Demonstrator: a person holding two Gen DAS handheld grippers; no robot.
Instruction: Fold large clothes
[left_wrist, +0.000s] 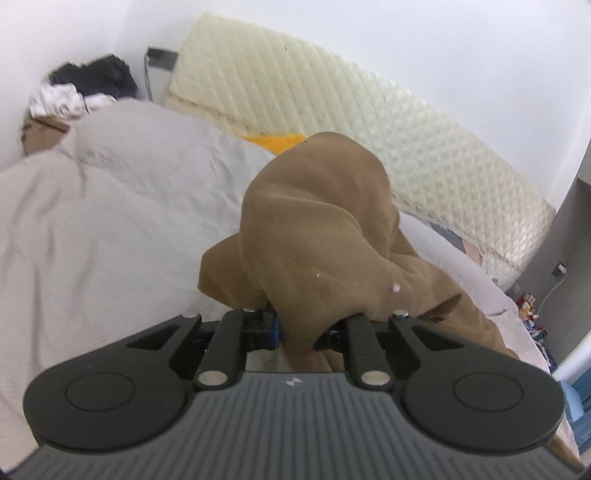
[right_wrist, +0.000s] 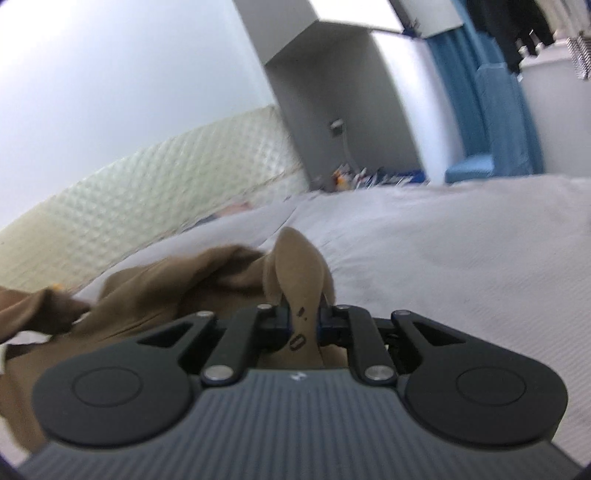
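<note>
A large brown garment (left_wrist: 317, 229) lies bunched on the pale grey bedsheet (left_wrist: 110, 206). My left gripper (left_wrist: 301, 328) is shut on a fold of it, and the cloth bulges up over the jaws and hides the fingertips. In the right wrist view the same brown garment (right_wrist: 177, 280) trails off to the left across the bedsheet (right_wrist: 443, 258). My right gripper (right_wrist: 304, 321) is shut on another edge of it, a flap that bears small dark printed marks and stands up between the jaws.
A cream quilted mattress (left_wrist: 332, 110) leans on the white wall behind the bed. Dark and white clothes (left_wrist: 85, 85) are piled in the far left corner over a cardboard box. A yellow item (left_wrist: 275, 142) lies by the mattress. Grey cabinet (right_wrist: 332, 92), blue curtain (right_wrist: 491, 122) and floor clutter stand beyond the bed.
</note>
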